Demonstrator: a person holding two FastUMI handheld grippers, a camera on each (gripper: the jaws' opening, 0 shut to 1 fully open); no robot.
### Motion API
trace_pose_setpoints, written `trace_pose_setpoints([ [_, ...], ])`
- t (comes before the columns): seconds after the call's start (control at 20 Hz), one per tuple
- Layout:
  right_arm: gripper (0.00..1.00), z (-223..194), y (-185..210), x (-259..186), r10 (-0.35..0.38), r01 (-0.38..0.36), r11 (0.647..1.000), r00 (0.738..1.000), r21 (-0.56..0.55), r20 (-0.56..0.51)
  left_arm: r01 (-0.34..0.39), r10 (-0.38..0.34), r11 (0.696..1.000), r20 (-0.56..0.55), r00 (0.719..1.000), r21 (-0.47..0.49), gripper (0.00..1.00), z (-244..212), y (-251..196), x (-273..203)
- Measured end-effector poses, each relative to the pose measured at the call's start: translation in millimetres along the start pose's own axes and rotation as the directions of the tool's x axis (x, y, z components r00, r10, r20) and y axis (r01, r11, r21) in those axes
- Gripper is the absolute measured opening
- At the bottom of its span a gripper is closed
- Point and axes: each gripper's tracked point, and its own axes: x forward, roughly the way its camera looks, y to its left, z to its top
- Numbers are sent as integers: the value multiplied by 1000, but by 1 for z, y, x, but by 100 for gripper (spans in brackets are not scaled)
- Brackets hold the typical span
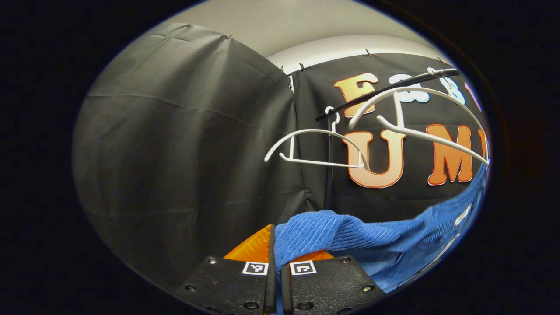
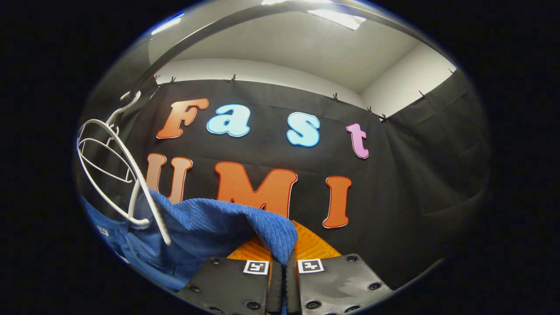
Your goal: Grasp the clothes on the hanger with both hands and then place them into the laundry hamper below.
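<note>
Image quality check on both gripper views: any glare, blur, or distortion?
Left gripper view: strong fisheye bending of the rail and white hangers; the blue garment is sharp, no glare. Right gripper view: ceiling light blown out at top, glare patch on the right gripper housing, hangers curved at the left edge; garment ribbing is crisp.

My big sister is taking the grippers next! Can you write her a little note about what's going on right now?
Left gripper: shut on the blue garment.
Right gripper: shut on the blue garment too.
The garment stretches between both grippers, below the white hangers on the black rail.
Done: both grasps are on, and the cloth looks off the hangers.
Left: lower it into the hamper, then open both grippers.
</note>
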Motion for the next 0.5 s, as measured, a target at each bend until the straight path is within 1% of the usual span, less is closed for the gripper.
trace_pose_setpoints([
  [0.1, 11, -8, -4, -4, 7, -7, 1000, 1000, -28, -9, 14, -14, 1000, -9, 1000, 11, 5, -3, -9, -4],
  [0.3, 11, -15, -9, -14, 30, -31, 999, 999, -25, -22, 39, -39, 999, -10, 999, 38, 5, 0, -22, -12],
  [0.4, 11, -15, -3, -19, 68, -68, 998, 997, 5, -30, 66, -65, 997, -11, 998, 39, 5, 2, -30, -19],
  [0.5, 11, -20, 12, -27, 123, -121, 992, 991, 41, -48, 112, -112, 994, -23, 993, 15, 5, 0, -44, -24],
])
